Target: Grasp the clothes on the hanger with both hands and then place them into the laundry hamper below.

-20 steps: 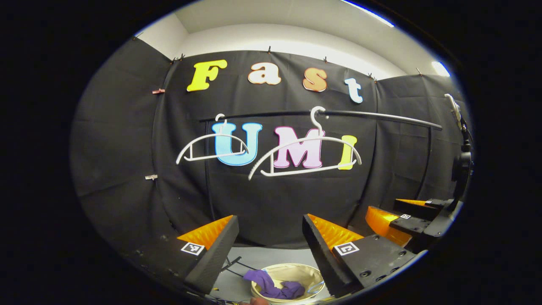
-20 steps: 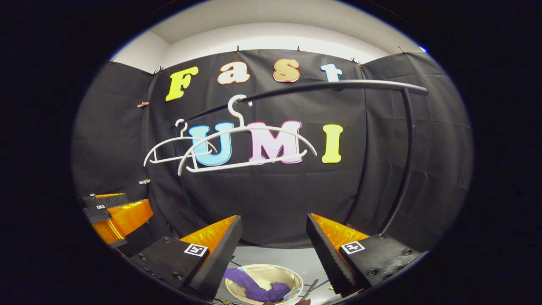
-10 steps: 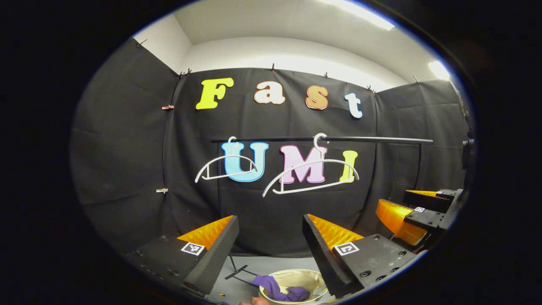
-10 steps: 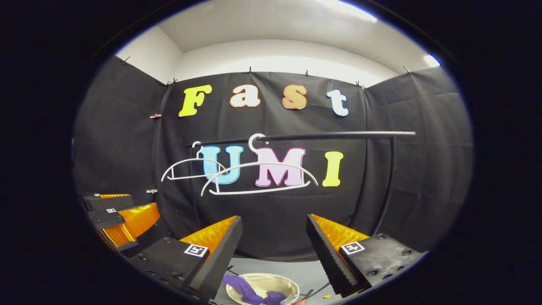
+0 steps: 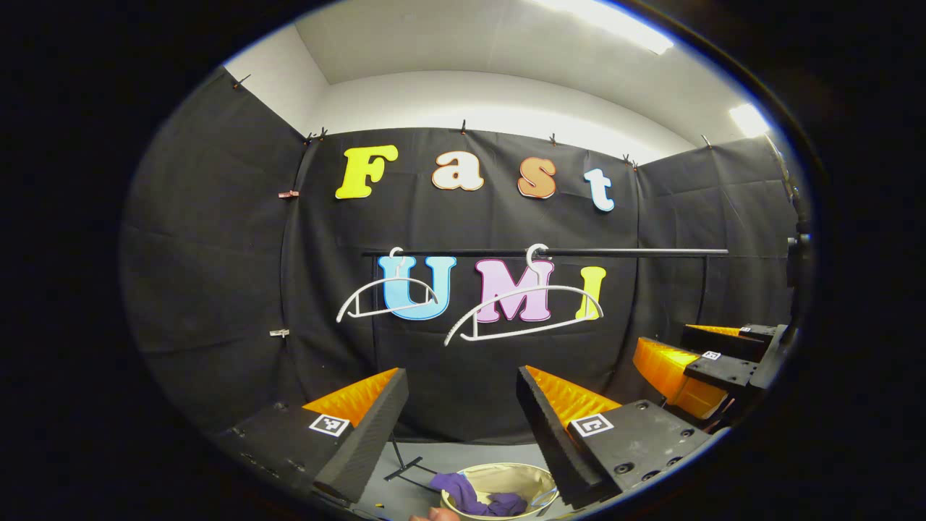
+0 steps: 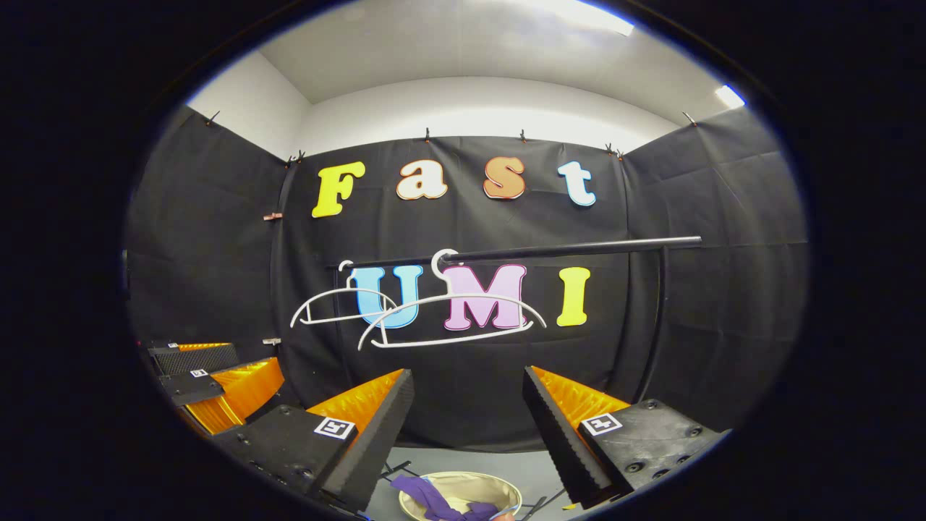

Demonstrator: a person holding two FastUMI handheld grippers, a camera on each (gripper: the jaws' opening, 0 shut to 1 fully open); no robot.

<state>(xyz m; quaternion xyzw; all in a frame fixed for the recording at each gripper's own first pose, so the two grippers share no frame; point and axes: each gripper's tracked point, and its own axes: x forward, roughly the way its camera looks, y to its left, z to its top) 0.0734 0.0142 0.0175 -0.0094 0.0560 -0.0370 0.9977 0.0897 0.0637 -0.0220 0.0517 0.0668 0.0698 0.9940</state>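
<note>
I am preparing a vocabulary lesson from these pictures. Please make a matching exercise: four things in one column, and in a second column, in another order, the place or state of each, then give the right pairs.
Things:
1. purple clothes
2. white hangers
3. laundry hamper
4. left gripper

Places or states:
a. hang bare on the black rail
b. stands on the grey floor under the rail
c. lie inside the hamper, partly over its rim
d. open, with nothing between its fingers

Right pairs: 1-c, 2-a, 3-b, 4-d
</note>
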